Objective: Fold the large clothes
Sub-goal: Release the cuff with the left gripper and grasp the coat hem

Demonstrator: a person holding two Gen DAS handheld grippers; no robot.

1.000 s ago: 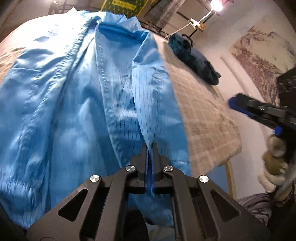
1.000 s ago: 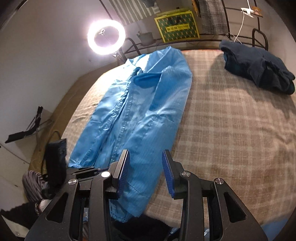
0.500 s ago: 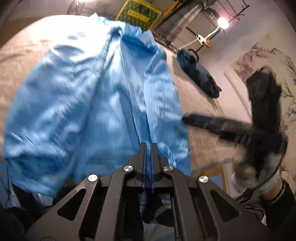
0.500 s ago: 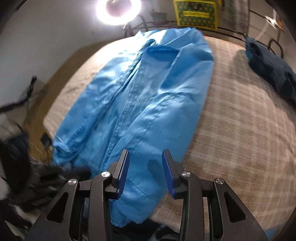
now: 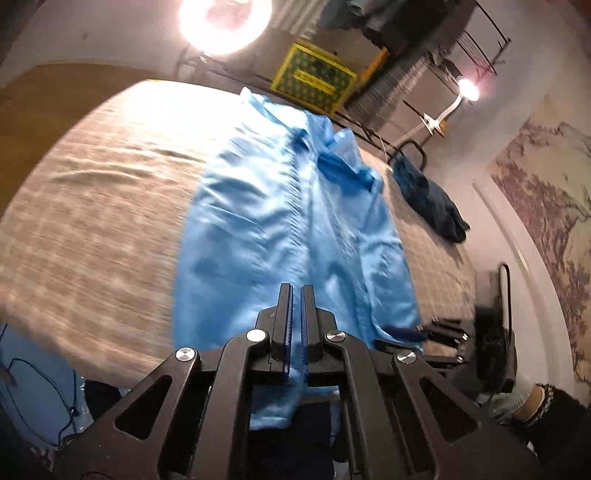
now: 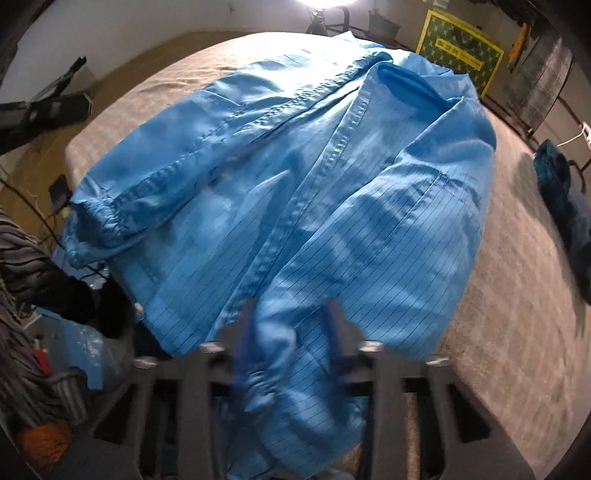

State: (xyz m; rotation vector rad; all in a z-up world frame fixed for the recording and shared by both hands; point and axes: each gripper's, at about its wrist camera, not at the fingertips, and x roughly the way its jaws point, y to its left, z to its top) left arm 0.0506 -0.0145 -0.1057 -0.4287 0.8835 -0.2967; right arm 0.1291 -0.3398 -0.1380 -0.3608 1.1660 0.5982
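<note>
Two grippers are working the near end of a blue coat (image 6: 314, 192) that lies spread on the bed (image 5: 92, 229). The left gripper (image 5: 296, 295) has its jaws pressed together, and a strip of the blue hem shows in the thin slit between them and hangs below, so it looks to be pinching the cloth's near edge. The right gripper (image 6: 291, 332) is blurred; its jaws have just been closing, with a bunched fold of the coat's lower edge between them, though whether the pads already bite I cannot tell. From the left view that gripper (image 5: 410, 334) sits low at the coat's near right corner.

The coat is thin, shiny, pin-striped fabric, and I'd judge it light, limp and rather slippery: it will sag and slide, and it creases wherever it is lifted. A stitched hem or the front band gives the firmest hold, and the two near corners are the sensible places for carrying the bottom up over the body.

Its long axis runs away from the grippers, collar (image 6: 413, 79) at the far end toward the ring light (image 5: 225, 18) and a yellow-and-green box (image 6: 460, 55), hem at the near edge of the bed, partly drooping over it. One sleeve (image 6: 173, 173) lies folded across the front on the left. A dark garment (image 5: 432, 199) sits well apart on the right side of the bed.
</note>
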